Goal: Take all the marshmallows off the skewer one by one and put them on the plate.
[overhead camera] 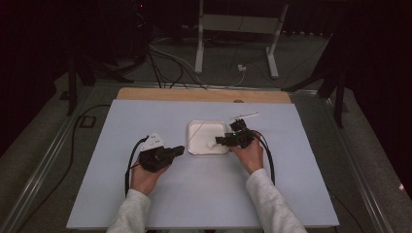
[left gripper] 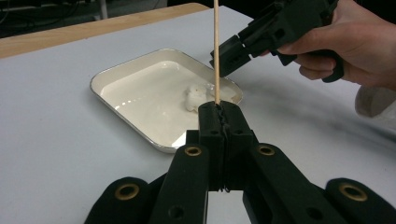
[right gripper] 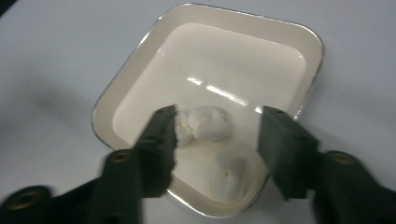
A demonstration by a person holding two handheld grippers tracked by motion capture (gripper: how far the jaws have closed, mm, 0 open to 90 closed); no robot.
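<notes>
A white rectangular tray (overhead camera: pixel 208 122) (left gripper: pixel 116 74) (right gripper: pixel 299 37) sits mid-table, with white marshmallows (right gripper: pixel 208 122) (left gripper: pixel 194 95) (overhead camera: pixel 210 144) lying in its near right corner. My left gripper (overhead camera: pixel 179 150) (left gripper: pixel 219 109) is shut on a thin wooden skewer (left gripper: pixel 216 46), which rises from its jaw tips towards the tray. My right gripper (overhead camera: pixel 219 141) (right gripper: pixel 219 140) (left gripper: pixel 224 60) hangs just over the marshmallows. Its jaws stand apart on either side of them, and the pads do not press on any.
A thin white stick (overhead camera: pixel 246 116) lies on the pale table cover (overhead camera: pixel 204 194) behind the right hand. The wooden table edge (overhead camera: pixel 204 94) runs along the back. Beyond it are floor cables (overhead camera: pixel 170 63) and a metal stand (overhead camera: pixel 199 43).
</notes>
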